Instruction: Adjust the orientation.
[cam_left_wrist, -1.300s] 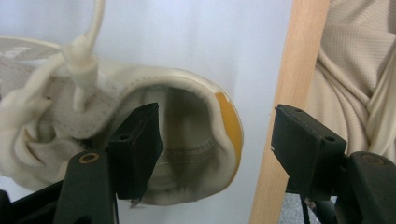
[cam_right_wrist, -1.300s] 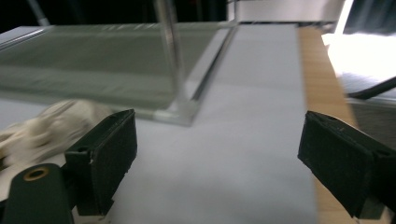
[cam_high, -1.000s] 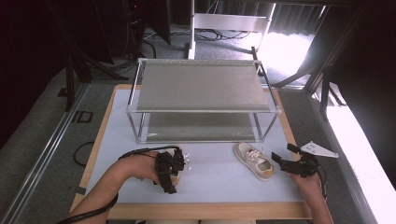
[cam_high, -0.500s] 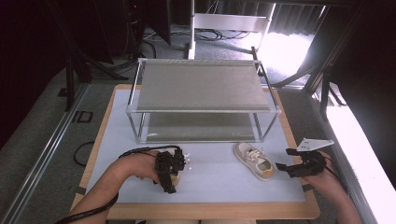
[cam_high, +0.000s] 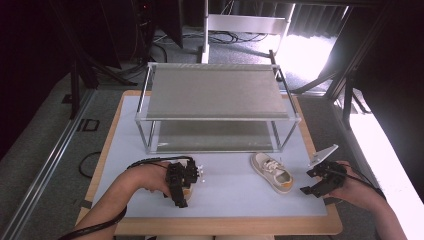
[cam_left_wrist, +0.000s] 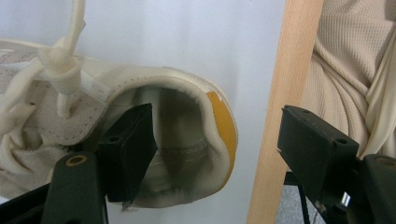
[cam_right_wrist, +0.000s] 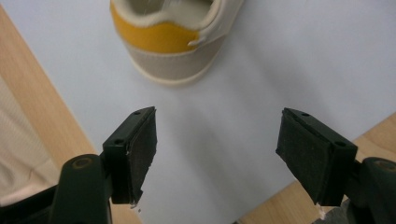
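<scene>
Two cream sneakers with yellow heel patches lie on the white mat. My left gripper (cam_high: 184, 189) stands over the left sneaker (cam_high: 197, 172) near the front edge. In the left gripper view, one jaw of my left gripper (cam_left_wrist: 215, 128) sits inside the left sneaker's (cam_left_wrist: 163, 77) opening and the other stands clear outside the heel, so it is open around the heel wall. The right sneaker (cam_high: 271, 173) lies free. My right gripper (cam_high: 306, 182) hovers to its right. Its jaws (cam_right_wrist: 219, 133) have just been closing with nothing between them, and the sneaker's heel (cam_right_wrist: 159, 42) lies ahead.
A two-tier metal shelf rack (cam_high: 215, 92) stands at the back of the white mat (cam_high: 230, 200). The wooden table edge (cam_high: 225, 226) runs along the front, close to the left sneaker. Dark floor, stands and cables surround the table.
My right gripper has drawn back to the right, away from the right sneaker, and risen a little. The left hand and its sneaker have stayed put.
</scene>
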